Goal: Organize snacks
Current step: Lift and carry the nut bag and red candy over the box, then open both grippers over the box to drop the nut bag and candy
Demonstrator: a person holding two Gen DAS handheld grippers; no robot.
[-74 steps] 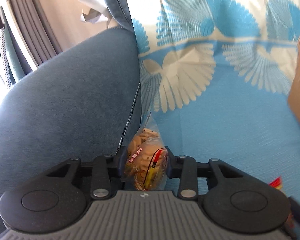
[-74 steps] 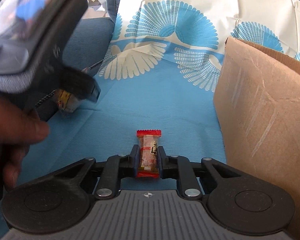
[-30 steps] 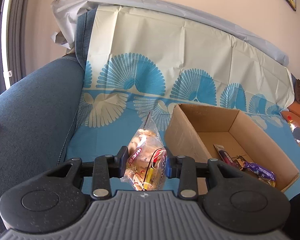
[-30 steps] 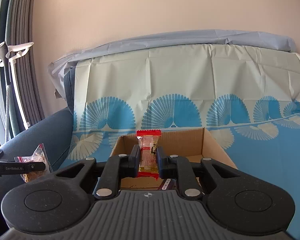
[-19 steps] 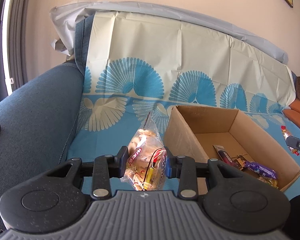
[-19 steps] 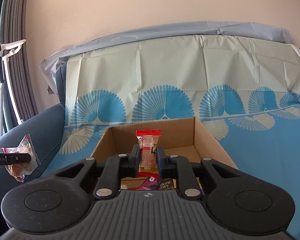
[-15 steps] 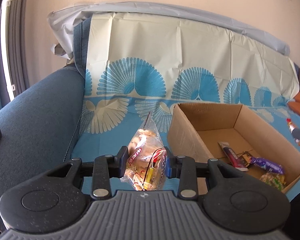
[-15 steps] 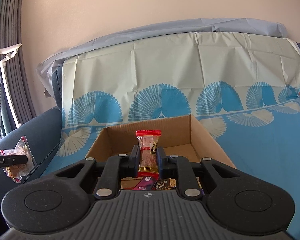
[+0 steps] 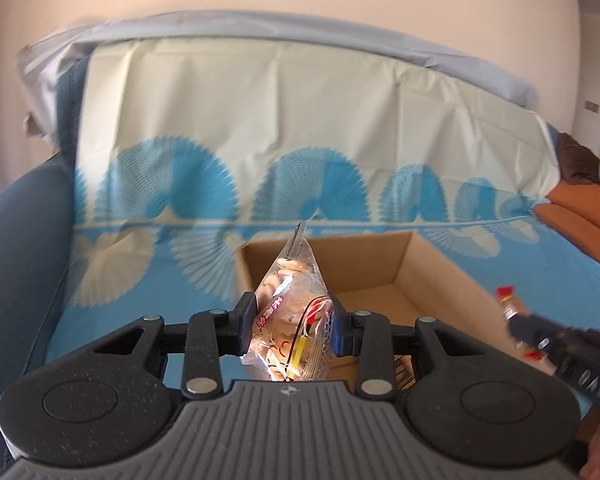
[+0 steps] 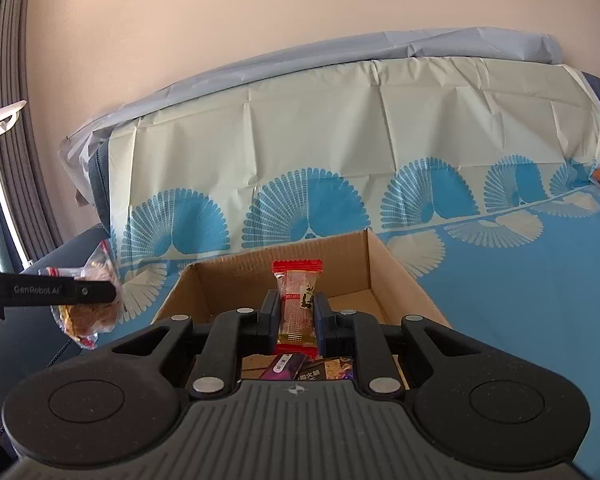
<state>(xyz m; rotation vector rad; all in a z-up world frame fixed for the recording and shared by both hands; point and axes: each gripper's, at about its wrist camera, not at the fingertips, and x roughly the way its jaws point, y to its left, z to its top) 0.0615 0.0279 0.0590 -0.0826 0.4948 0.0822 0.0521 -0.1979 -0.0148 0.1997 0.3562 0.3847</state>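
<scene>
Left gripper [image 9: 291, 326]: I hold it level, aimed forward over the near edge of the cardboard box [image 9: 428, 264], its jaws pinching a clear bag of biscuits [image 9: 290, 320] at the middle. The bag stands upright, long axis vertical, its sealed tip pointing up and leaning slightly left, its lower end hanging below the jaws. Right gripper [image 10: 296, 314]: I hold it level too, facing the box from the near side, jaws pressed on a red-ended wrapped candy [image 10: 298, 306]. The candy stands upright, long axis vertical, upper crimped red end above the jaws, lower red end below them, held over the box's near part. Cross-views: my left camera catches the right gripper [image 9: 520, 330] at its right edge, blurred, with the candy's red end poking up beside the box's right wall; my right camera shows the left gripper [image 10: 100, 290] side-on at its left edge, with the bag hanging left of the box, over the sofa seat. Box contents: only the right camera shows a purple packet [image 10: 284, 364] and a dark packet [image 10: 328, 368] lying on the box floor below the candy; the left camera shows mostly bare floor. Behind the box: a blue and cream cloth [image 10: 340, 168] with fan patterns, draped over seat and backrest. Far left: the dark blue sofa arm [image 9: 16, 248]. Beyond: a plain wall [image 10: 300, 8].
</scene>
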